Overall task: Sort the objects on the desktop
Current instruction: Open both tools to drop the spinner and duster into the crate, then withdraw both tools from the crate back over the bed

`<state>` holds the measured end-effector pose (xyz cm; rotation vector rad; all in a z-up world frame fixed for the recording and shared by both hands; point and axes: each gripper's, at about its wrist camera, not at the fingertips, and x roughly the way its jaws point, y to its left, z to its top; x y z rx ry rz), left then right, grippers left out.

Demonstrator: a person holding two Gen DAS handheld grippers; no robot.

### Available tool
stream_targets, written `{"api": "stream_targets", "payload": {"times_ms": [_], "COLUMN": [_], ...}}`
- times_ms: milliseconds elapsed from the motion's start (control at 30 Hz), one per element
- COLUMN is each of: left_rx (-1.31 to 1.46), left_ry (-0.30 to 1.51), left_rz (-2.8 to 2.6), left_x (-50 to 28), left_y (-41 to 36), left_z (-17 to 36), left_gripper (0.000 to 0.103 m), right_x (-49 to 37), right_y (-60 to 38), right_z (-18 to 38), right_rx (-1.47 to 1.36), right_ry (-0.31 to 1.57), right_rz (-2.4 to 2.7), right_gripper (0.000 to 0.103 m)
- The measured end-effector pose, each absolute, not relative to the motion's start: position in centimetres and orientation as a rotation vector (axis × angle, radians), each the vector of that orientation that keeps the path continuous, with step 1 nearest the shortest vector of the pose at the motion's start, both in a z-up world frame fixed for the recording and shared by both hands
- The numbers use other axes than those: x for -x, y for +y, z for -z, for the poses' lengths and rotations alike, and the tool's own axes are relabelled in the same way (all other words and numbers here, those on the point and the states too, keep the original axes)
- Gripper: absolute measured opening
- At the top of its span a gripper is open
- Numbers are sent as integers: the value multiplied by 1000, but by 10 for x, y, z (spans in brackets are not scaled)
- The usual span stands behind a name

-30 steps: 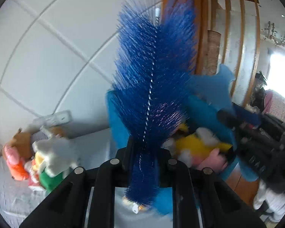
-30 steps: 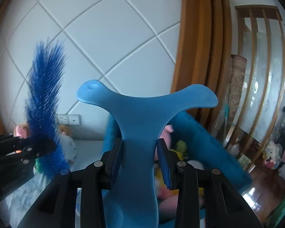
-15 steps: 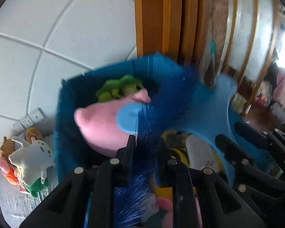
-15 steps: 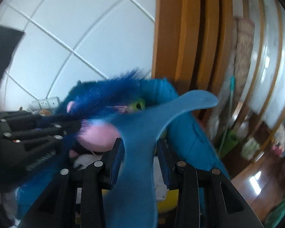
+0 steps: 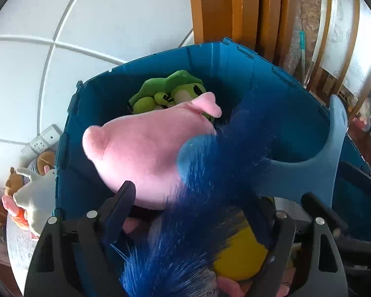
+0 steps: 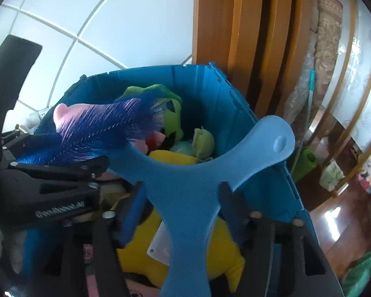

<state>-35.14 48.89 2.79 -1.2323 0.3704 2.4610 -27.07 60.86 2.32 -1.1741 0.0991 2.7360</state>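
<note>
Both grippers over the blue plastic bin [image 5: 210, 57] of soft plush toys. Left gripper [image 5: 195, 212] jaws opening, bristly blue brush [image 5: 205, 198] loose between them. Right gripper [image 6: 183, 198] jaws opening; smooth Y-shaped blue plastic piece [image 6: 185, 185] between them, pads clear of it.

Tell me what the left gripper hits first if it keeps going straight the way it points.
Most likely the blue bottle brush, lying loose between the opening jaws of the left gripper. Just beyond is the pink plush toy atop the pile in the blue bin; depth here is hard to judge.
</note>
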Motion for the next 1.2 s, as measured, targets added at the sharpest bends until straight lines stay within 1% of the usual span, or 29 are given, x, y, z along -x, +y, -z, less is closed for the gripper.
{"api": "stream_targets", "payload": {"times_ms": [33,100,167,200,467,767,1000,1200], "left_rx": [1218,1186,1142,1125,1068,1010,983,958], "left_ry": [367,356,339,331,259,232,147,127], "left_rz": [-2466,-2479,-2500,-2509,-2587,-2633,-2691,-2706], "left_x": [348,340,329,323,274,208,166,126], "left_y": [485,476,464,459,413,367,300,227], "left_z": [-31,-38,-45,-48,-66,-76,-75,-67], "left_gripper": [88,103,103,103,103,103,103,103], "right_x": [268,262,255,253,211,154,118,81], "right_y": [609,608,605,603,581,545,502,434], "right_z": [-23,-26,-31,-34,-51,-67,-64,-59], "right_rx": [1169,1144,1111,1092,978,895,878,852], "right_ry": [105,111,104,91,66,83,101,107], "right_rz": [-2737,-2743,-2750,-2756,-2761,-2788,-2836,-2880], "right_gripper": [88,90,101,103,103,103,103,103]}}
